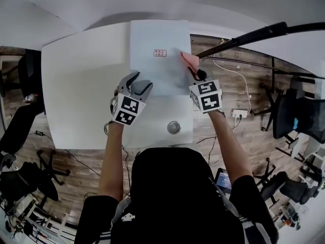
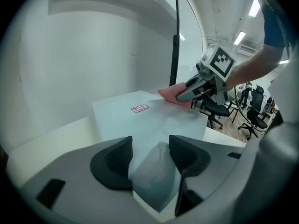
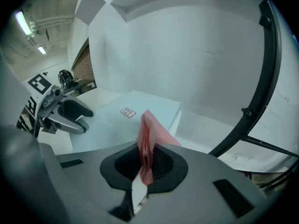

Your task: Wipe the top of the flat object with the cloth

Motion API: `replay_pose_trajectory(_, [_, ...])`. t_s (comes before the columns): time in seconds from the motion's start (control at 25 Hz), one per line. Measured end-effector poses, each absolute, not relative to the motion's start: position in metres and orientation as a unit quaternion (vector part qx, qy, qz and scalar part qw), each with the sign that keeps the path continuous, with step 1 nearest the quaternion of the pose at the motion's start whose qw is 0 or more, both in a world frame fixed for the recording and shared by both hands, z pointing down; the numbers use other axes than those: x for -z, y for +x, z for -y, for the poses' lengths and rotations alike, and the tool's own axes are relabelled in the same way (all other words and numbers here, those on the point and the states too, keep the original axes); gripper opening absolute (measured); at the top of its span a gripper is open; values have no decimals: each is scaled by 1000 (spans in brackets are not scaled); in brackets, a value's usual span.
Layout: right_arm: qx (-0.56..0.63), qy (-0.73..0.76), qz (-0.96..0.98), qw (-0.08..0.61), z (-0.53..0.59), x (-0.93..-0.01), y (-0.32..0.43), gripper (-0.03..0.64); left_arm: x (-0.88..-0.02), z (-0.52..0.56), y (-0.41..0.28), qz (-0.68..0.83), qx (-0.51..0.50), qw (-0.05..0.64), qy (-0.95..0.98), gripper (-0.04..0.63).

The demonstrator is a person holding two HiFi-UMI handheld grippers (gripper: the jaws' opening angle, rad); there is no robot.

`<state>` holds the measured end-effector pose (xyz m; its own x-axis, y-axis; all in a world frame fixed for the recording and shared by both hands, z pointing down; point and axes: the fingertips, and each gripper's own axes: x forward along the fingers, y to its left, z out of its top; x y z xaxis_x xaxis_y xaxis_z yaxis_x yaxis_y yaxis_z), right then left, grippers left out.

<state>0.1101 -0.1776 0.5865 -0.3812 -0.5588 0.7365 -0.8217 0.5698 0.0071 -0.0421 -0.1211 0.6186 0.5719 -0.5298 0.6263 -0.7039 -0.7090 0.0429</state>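
A flat pale-blue board (image 1: 160, 39) with a small red label (image 1: 160, 53) lies on the white table (image 1: 81, 85), reaching its far edge. My right gripper (image 1: 195, 75) is shut on a folded pink cloth (image 1: 190, 60), which touches the board's right edge. The right gripper view shows the cloth (image 3: 149, 134) pinched upright between the jaws of that gripper (image 3: 146, 164), with the board (image 3: 135, 104) ahead. My left gripper (image 1: 136, 85) is open over the board's near left part. In the left gripper view its jaws straddle the board's near corner (image 2: 154, 181).
A round metal object (image 1: 174, 127) sits on the table near its front edge. A black pole (image 1: 249, 37) slants over the table's right side. Office chairs (image 1: 292, 116) and a power strip (image 1: 239, 114) stand on the wooden floor at right. A white wall backs the table.
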Motion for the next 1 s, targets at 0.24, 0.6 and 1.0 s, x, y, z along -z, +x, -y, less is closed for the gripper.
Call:
replay_pose_trajectory(0.24, [-210,411,807,369,164,-606,108,44,-618,122,-42,352,-297,144,876,241])
replay_pose_trajectory(0.6, [-225,409,805,367,166,-603,99,44,-618,120,-42,352,-295,144,877,241])
replay_pose_trajectory(1.0, [-214,367,820,384,177,-610,50,44,-618,122,-41,352,-293,143,877,241])
